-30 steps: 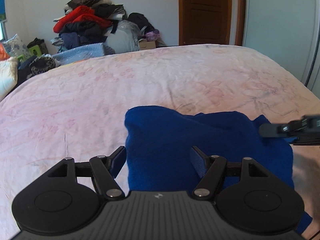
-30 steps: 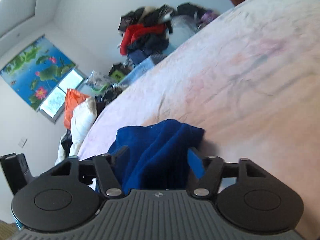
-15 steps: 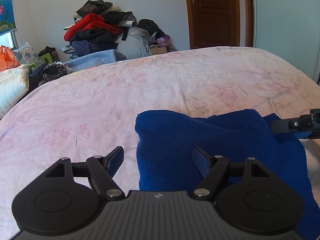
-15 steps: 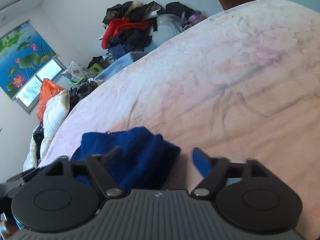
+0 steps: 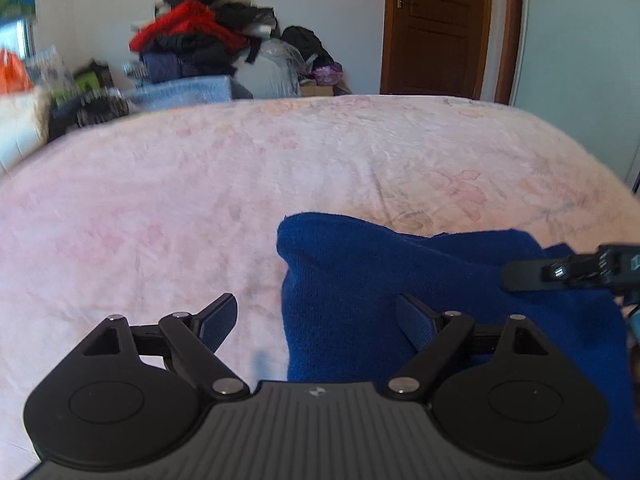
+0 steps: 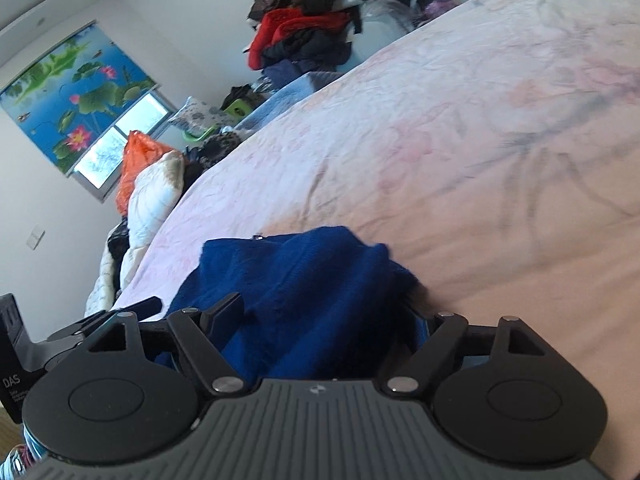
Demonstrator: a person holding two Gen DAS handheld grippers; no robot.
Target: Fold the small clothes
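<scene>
While the blue garment (image 5: 420,288) lies bunched at the near right of the pink bedspread (image 5: 240,184), the left gripper (image 5: 316,320) spreads wider astride its left edge; the right gripper (image 6: 332,320) narrows, straddling the cloth without pinching it.

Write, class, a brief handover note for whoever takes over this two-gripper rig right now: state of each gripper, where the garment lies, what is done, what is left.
Left gripper: jaws opening, wide apart, straddling the left edge of the blue knitted garment; pads not pressing it.
Right gripper: jaws closing, garment bunched between them, grip not yet visible.
Garment: lies on the pink bedspread near the front edge, partly folded over itself, lumpy.
Done: apparently one rough fold.
Left: probably flatten, finish folding, set aside.
</scene>
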